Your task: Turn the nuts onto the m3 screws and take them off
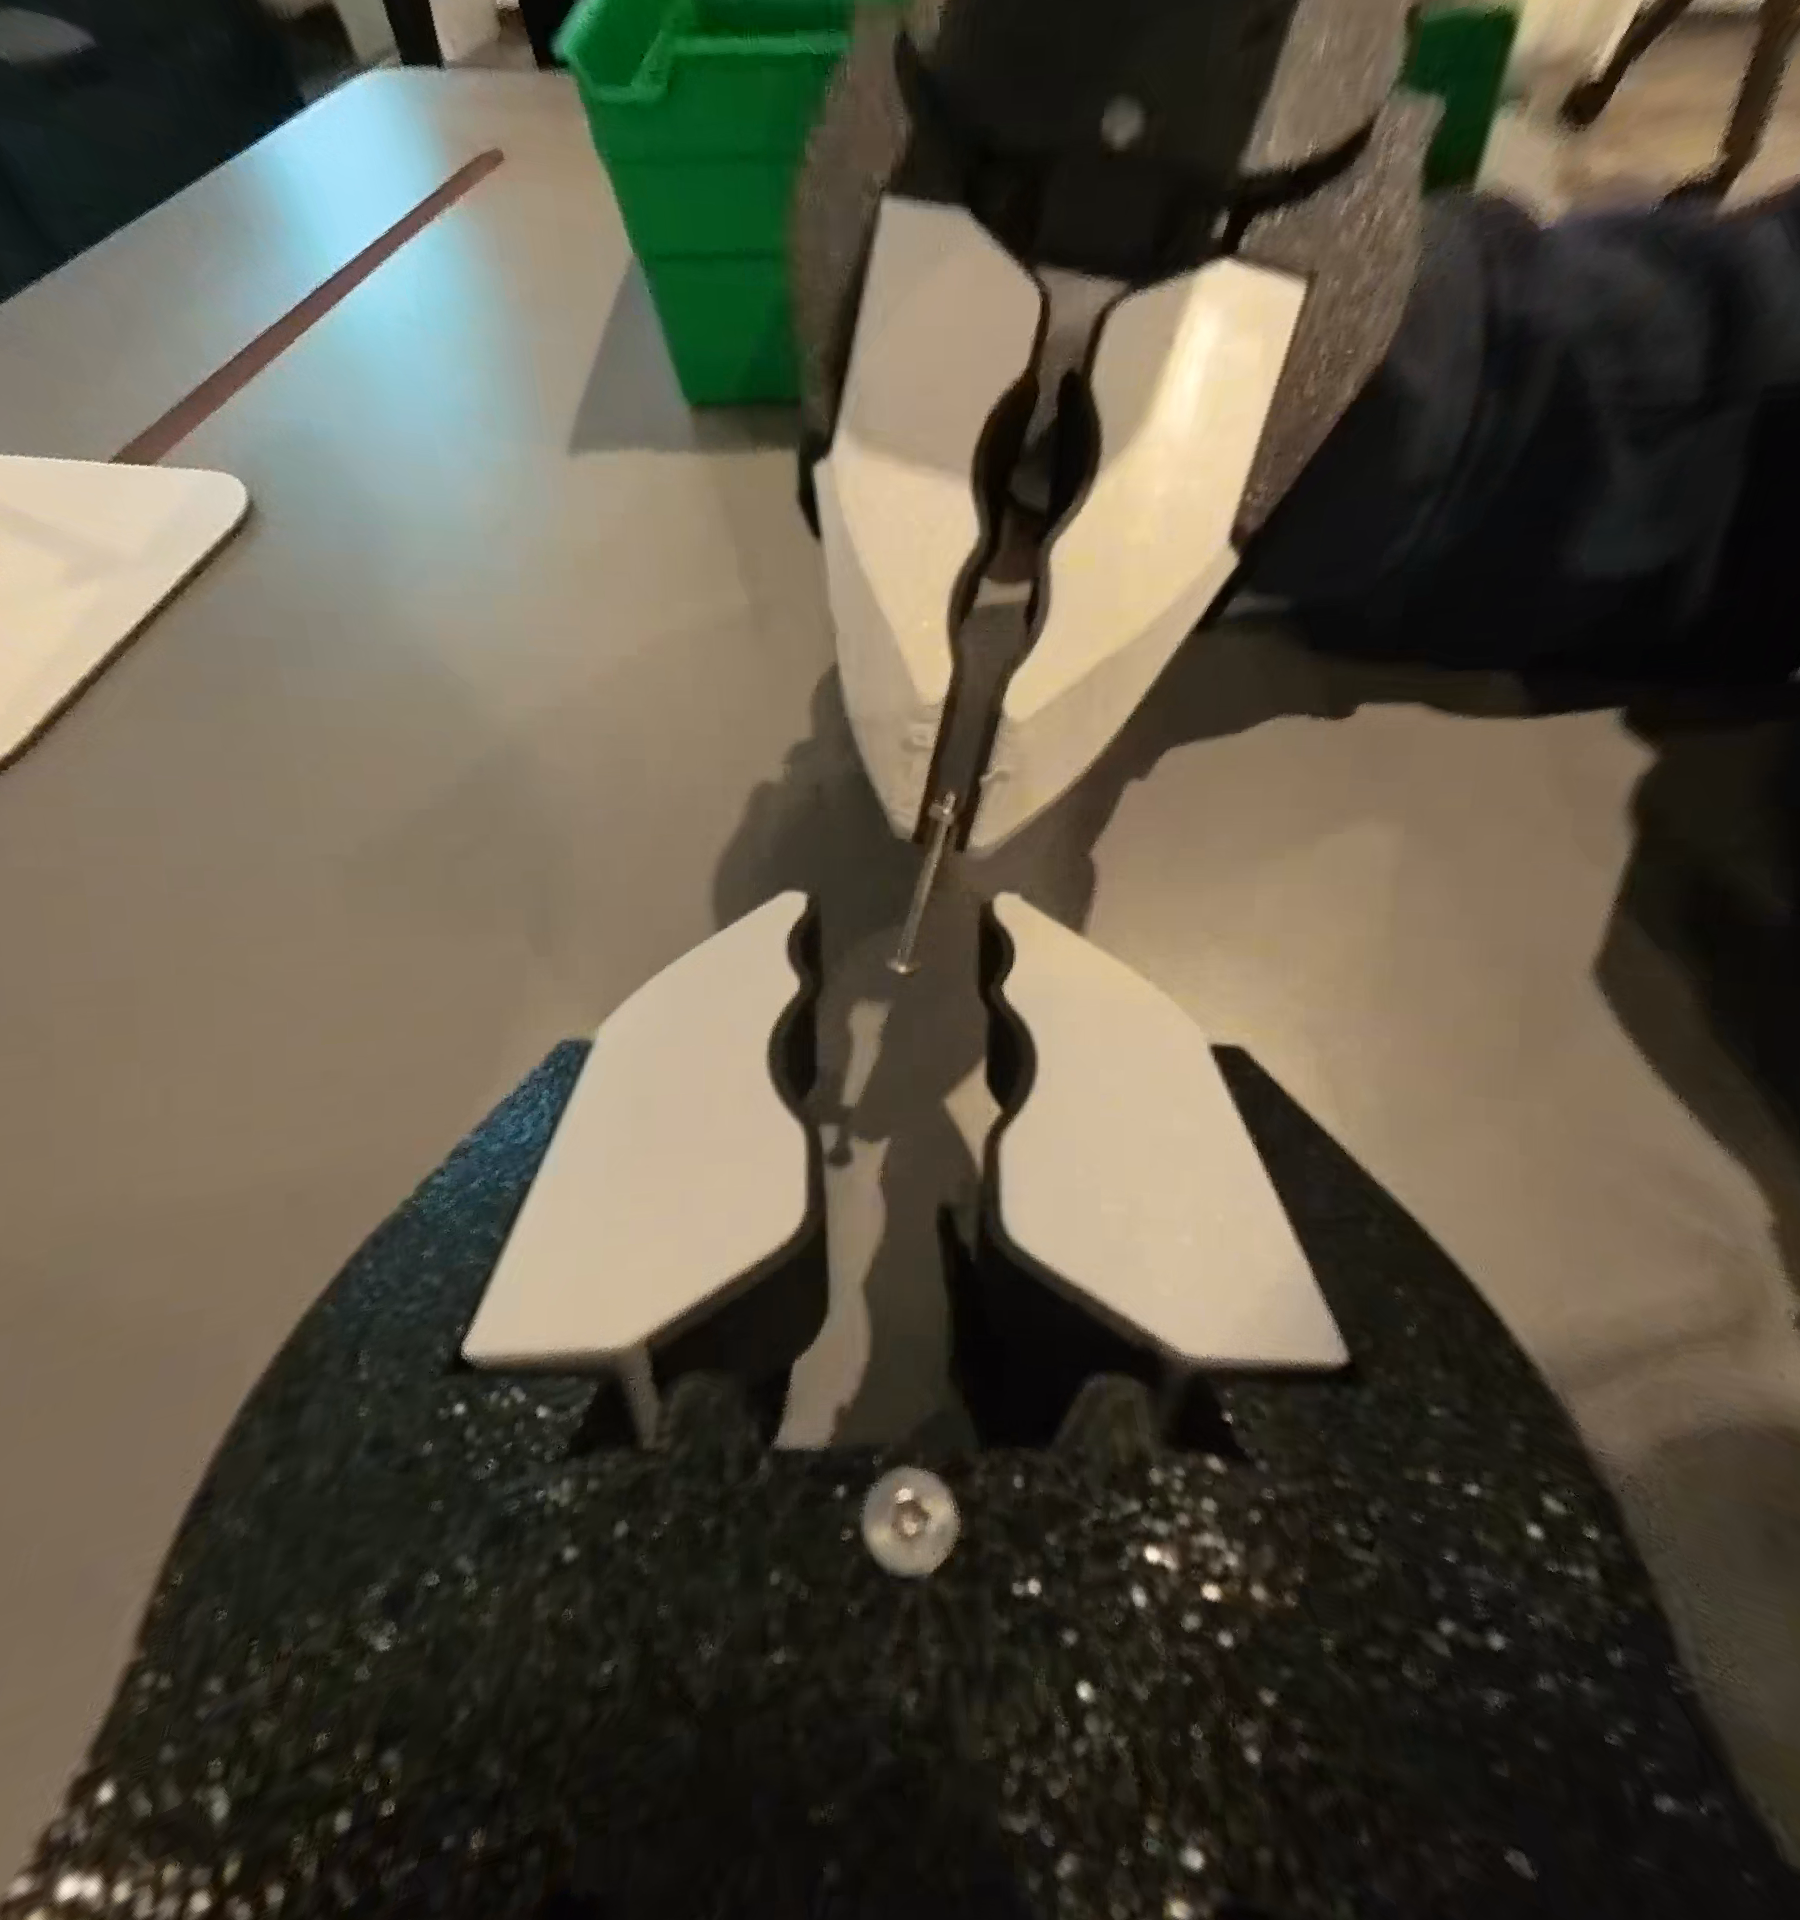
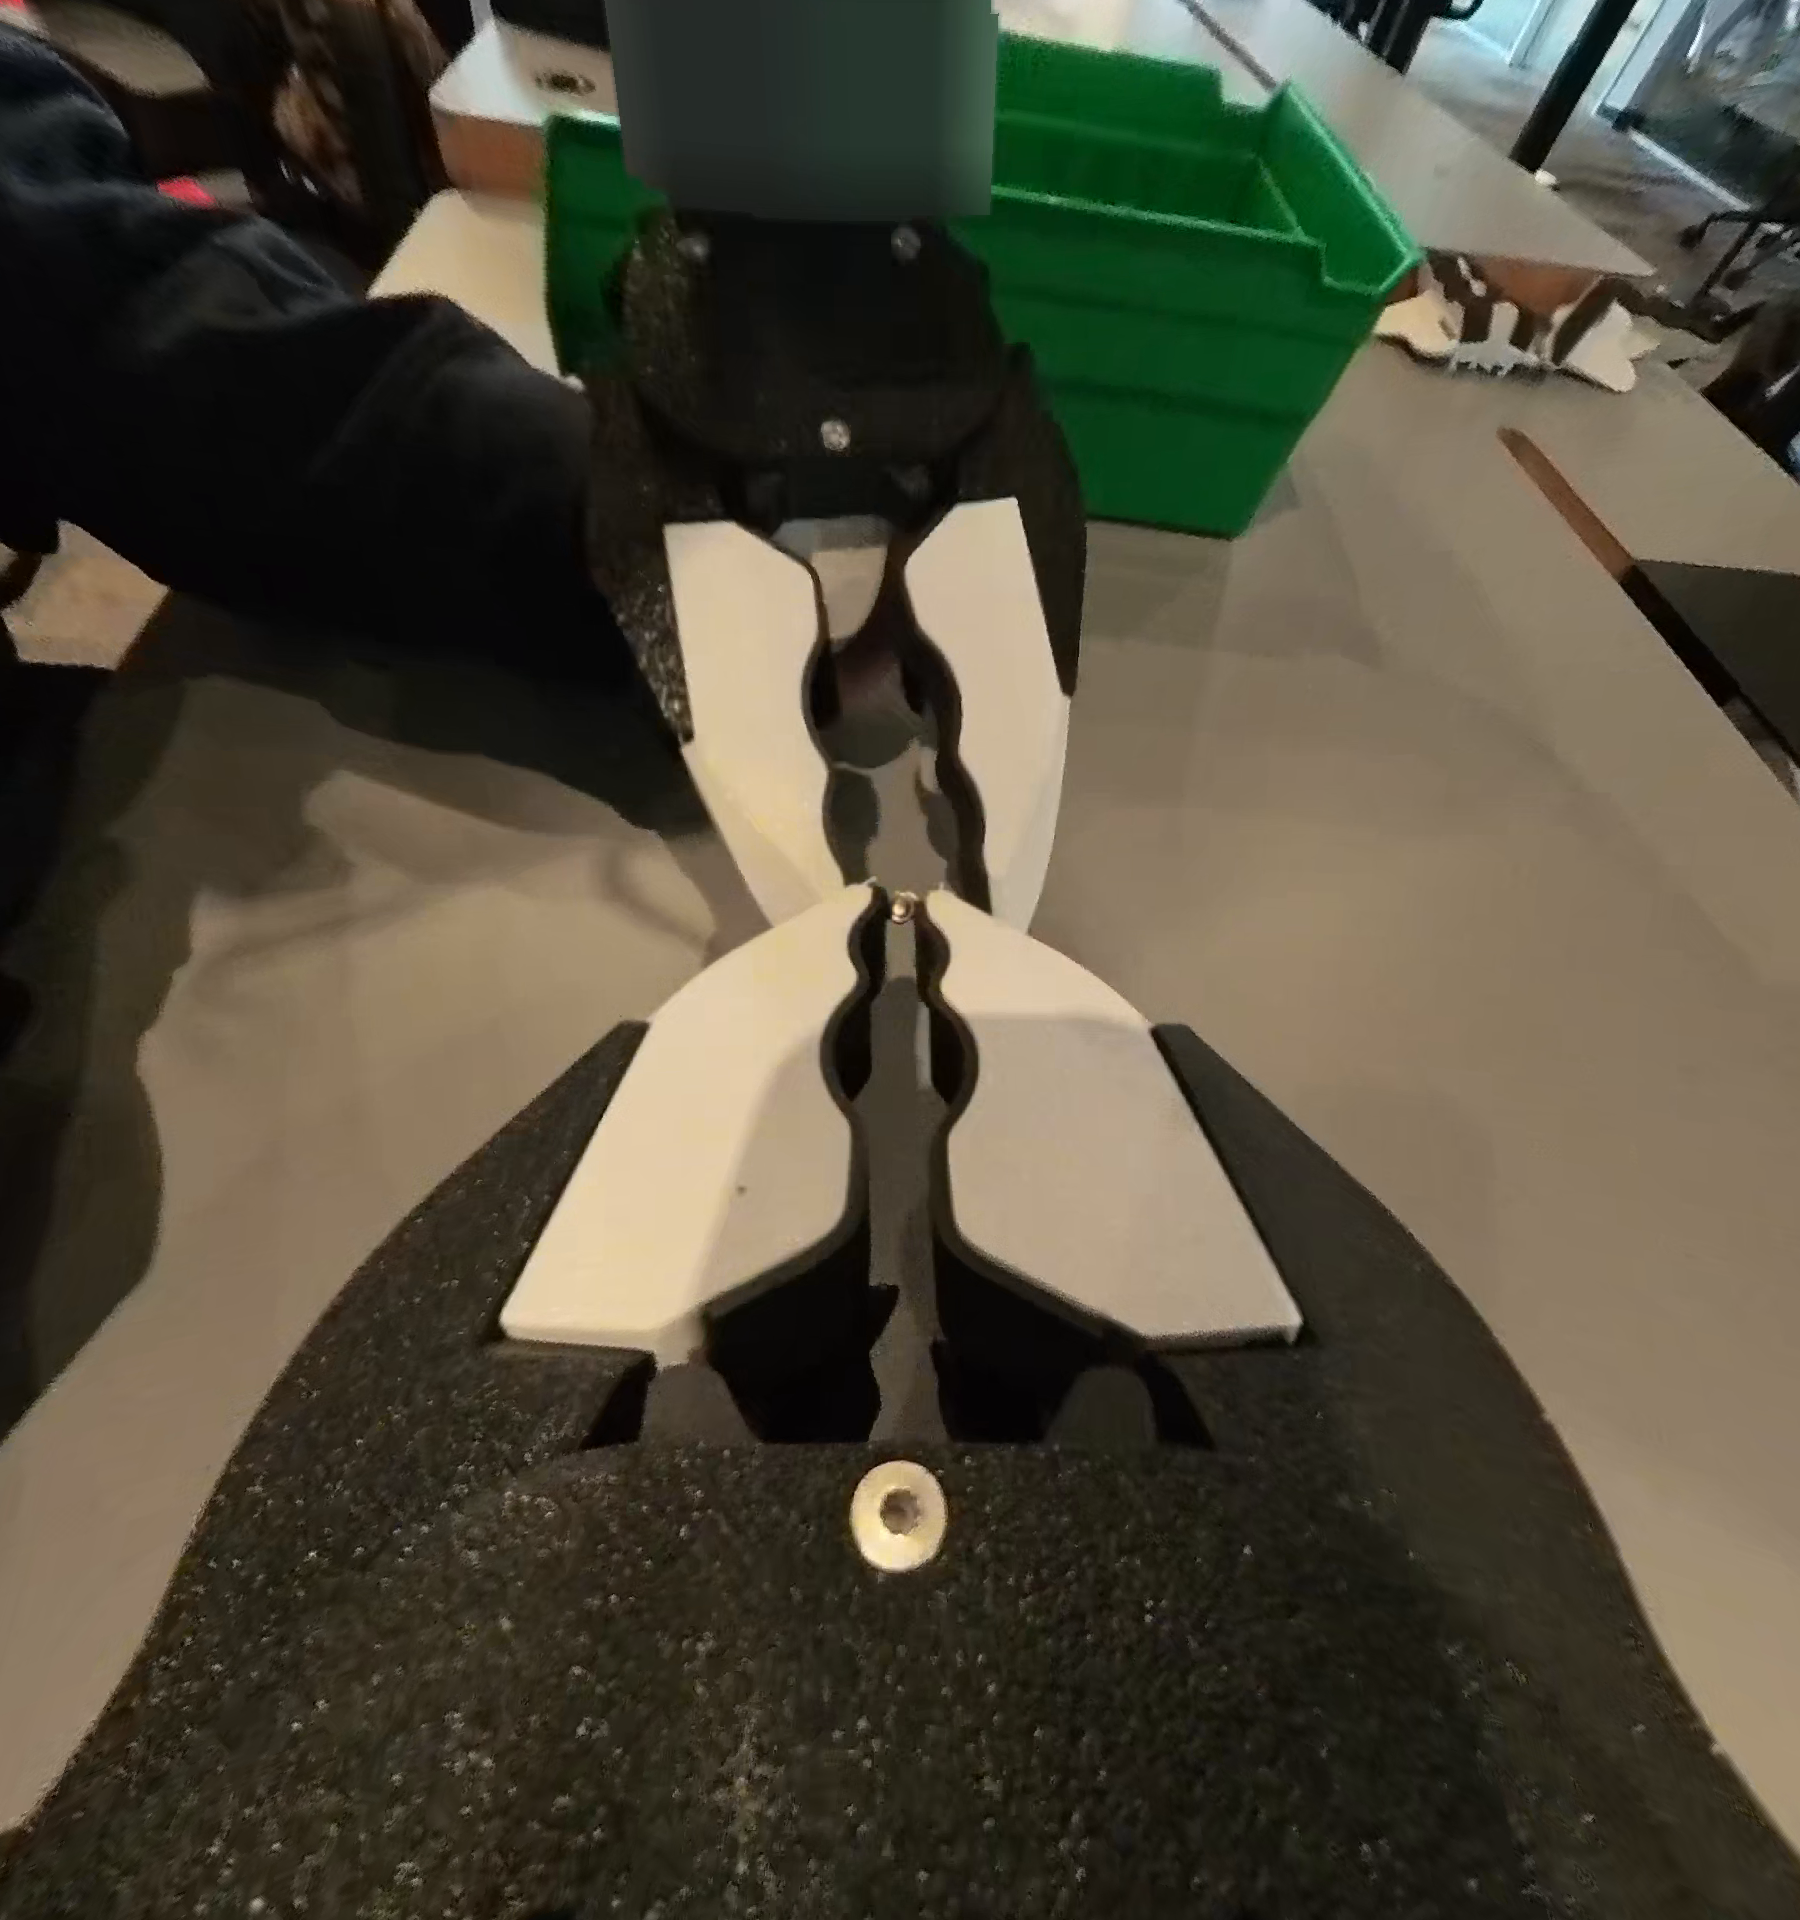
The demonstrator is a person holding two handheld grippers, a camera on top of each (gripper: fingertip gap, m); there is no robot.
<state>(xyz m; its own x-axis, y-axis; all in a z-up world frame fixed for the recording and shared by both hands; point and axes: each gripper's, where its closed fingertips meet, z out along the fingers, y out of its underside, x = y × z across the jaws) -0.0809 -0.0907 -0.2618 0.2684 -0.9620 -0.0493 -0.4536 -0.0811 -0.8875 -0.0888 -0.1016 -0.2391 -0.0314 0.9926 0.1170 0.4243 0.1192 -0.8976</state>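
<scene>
Screw (image 1: 922, 883) sticks out from the far, right gripper (image 1: 946, 821), pinched at its nut end, w/ the near left gripper (image 1: 896, 914) spread wide, prob. to re-grab its head.

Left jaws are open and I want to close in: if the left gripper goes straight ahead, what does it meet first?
The screw, its head end pointing between the open left gripper tips, held by the right gripper. Depth is unclear.
</scene>
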